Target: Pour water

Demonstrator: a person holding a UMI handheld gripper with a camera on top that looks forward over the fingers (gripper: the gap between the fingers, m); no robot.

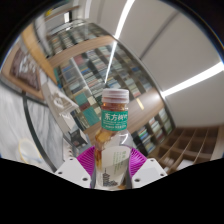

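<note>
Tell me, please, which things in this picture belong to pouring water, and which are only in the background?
Belong to the job:
- bottle, green label, brown cap, held tilted
- gripper, both fingers pressing on the bottle

Only background:
- shelves
- ceiling lights

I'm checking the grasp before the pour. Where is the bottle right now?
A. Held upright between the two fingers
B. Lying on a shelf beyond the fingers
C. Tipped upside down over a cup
A: the bottle stands upright with its cap on top, and the gripper has its pink pads pressed on both sides of its lower part.
</note>
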